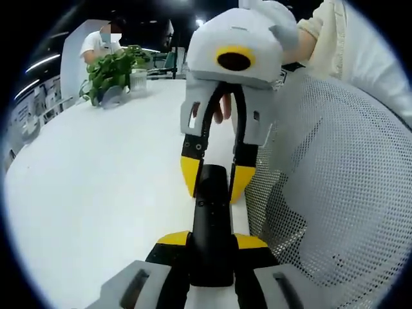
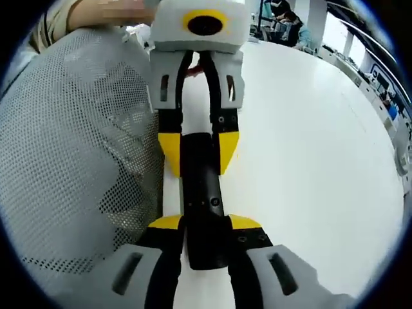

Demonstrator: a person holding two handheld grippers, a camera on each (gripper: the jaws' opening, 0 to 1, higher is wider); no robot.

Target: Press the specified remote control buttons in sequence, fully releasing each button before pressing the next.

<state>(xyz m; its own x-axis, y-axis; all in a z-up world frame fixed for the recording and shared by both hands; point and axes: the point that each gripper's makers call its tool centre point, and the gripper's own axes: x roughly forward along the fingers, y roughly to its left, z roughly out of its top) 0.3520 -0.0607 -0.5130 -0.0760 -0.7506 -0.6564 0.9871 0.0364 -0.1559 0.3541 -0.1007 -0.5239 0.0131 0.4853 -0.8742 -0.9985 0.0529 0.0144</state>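
A slim black remote control (image 1: 210,222) is held above the white table (image 1: 96,193), pinched at both ends. My left gripper (image 1: 212,240) is shut on its near end, the yellow fingertips pressed against both sides. My right gripper (image 1: 215,179) comes down from the top of the left gripper view and is shut on the far end. In the right gripper view the remote control (image 2: 201,187) runs up the middle, with small round buttons on its face. There my right gripper (image 2: 205,223) clamps the near end and my left gripper (image 2: 199,153) the far end.
A white mesh chair back (image 1: 335,193) stands close beside the grippers, also as the mesh chair back (image 2: 71,148). A potted green plant (image 1: 112,71) sits at the table's far side, with a seated person (image 1: 103,42) behind it. A sleeve (image 1: 335,32) shows above.
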